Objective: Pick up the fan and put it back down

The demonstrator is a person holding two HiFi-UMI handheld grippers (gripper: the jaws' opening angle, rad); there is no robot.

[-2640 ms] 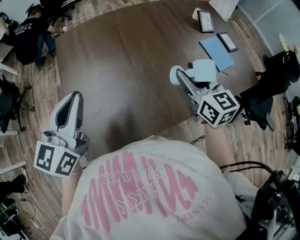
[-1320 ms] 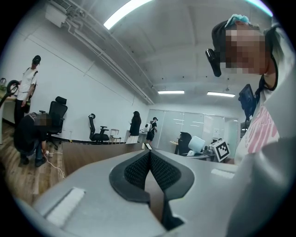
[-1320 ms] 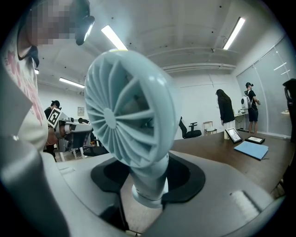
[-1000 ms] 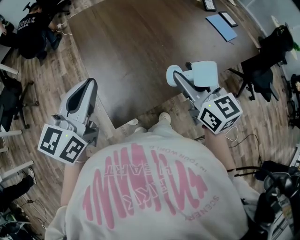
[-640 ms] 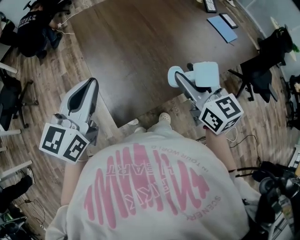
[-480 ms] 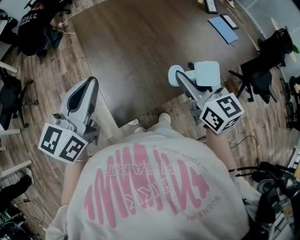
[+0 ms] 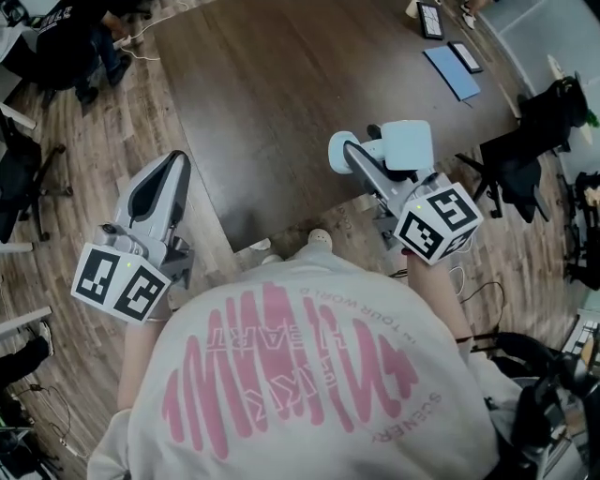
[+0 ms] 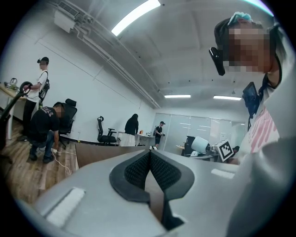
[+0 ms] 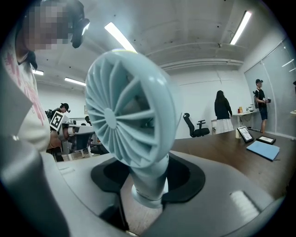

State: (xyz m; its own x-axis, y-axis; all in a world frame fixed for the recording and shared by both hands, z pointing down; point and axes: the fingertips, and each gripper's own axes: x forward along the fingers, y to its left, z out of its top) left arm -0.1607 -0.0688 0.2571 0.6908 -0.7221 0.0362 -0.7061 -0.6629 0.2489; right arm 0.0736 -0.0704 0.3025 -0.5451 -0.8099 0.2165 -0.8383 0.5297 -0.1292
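A pale blue fan point(image 9: 127, 115) with a ribbed round grille fills the right gripper view. Its stem stands between the dark pads point(image 9: 185, 178) of my right gripper point(image 9: 149, 185), which is shut on it. In the head view the fan point(image 7: 409, 142) is held in the air by the right gripper point(image 7: 373, 159) over the near edge of the dark brown table point(image 7: 281, 84). My left gripper point(image 7: 176, 161) hangs over the wooden floor left of the table. It is shut and empty, and its ribbed pads point(image 8: 138, 169) meet in the left gripper point(image 8: 149, 159) view.
On the table's far right lie a blue folder point(image 7: 453, 70) and two framed pictures point(image 7: 433, 19). A black office chair point(image 7: 511, 169) stands to the right of the table. A person in black point(image 7: 66, 37) crouches on the floor at top left.
Since the earliest frame the table edge has drawn away from my body and floor shows below it. Both grippers keep their pose, the right one closed on the fan throughout.
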